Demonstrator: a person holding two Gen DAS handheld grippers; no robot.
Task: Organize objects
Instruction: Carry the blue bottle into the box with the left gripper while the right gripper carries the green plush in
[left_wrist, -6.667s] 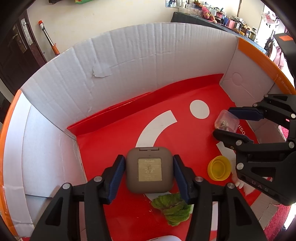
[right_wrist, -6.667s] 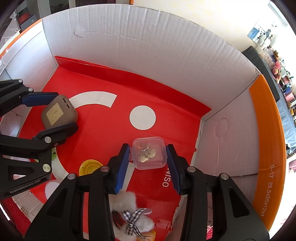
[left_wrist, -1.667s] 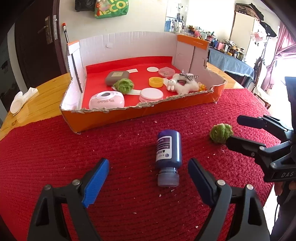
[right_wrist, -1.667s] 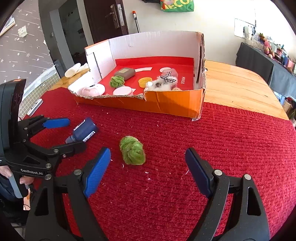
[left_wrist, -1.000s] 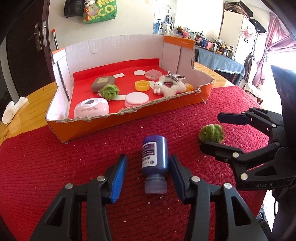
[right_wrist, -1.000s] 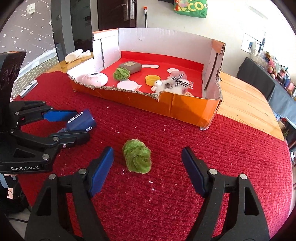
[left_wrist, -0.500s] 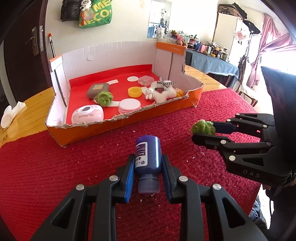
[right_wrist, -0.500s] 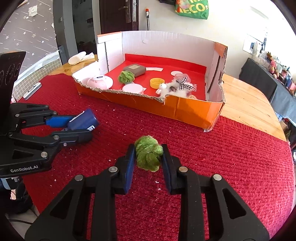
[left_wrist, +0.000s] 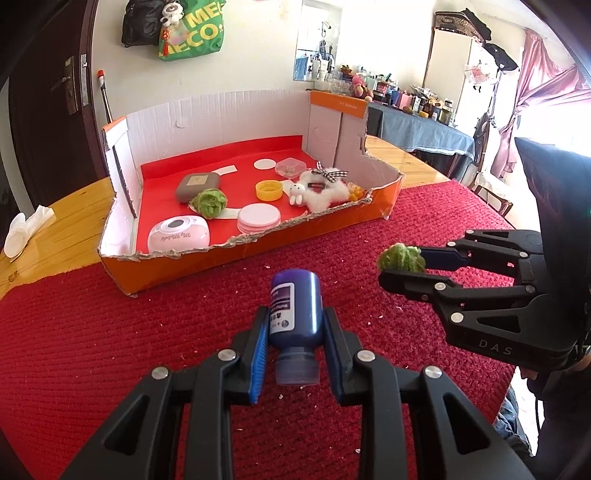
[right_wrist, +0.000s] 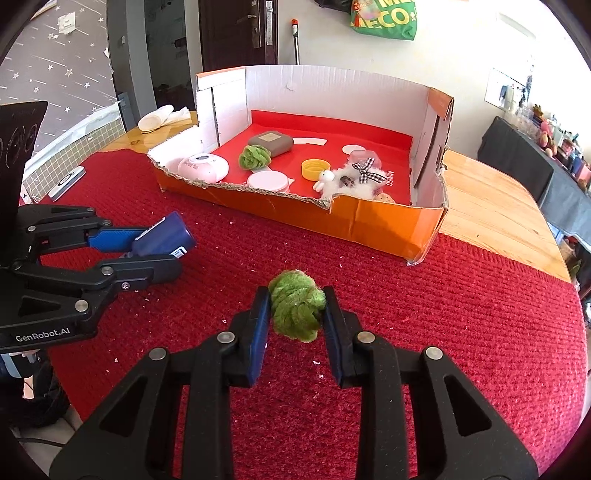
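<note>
While both tools hang over the red woven cloth (left_wrist: 92, 332) that covers the worktop, each already has something clamped. On the left, the left gripper (left_wrist: 293, 345) has its jaws closed on a dark blue bottle (left_wrist: 295, 310), pinching the smooth round body on both sides so the cap points back toward the camera; the hard plastic and labelled wall give the blue pads (left_wrist: 260, 350) a firm seat. It seems to sit just clear of the cloth, though the fisheye makes that hard to judge. Beyond it stands the cardboard box (left_wrist: 258, 245), orange outside, white corrugated walls, torn front edge cut low, likely so things can be passed in easily. Inside lie a grey case (left_wrist: 197, 183), a pink and white gadget (left_wrist: 179, 234), a green yarn knot (left_wrist: 209, 199), a round pink pad stack (left_wrist: 258, 218), a yellow cap (left_wrist: 268, 189) and a fluffy white toy (left_wrist: 325, 186). To the right, the right gripper (right_wrist: 295, 314) is closed on a green yarn ball (right_wrist: 297, 308), soft and squashed slightly between the pads, probably bound for the box too.
</note>
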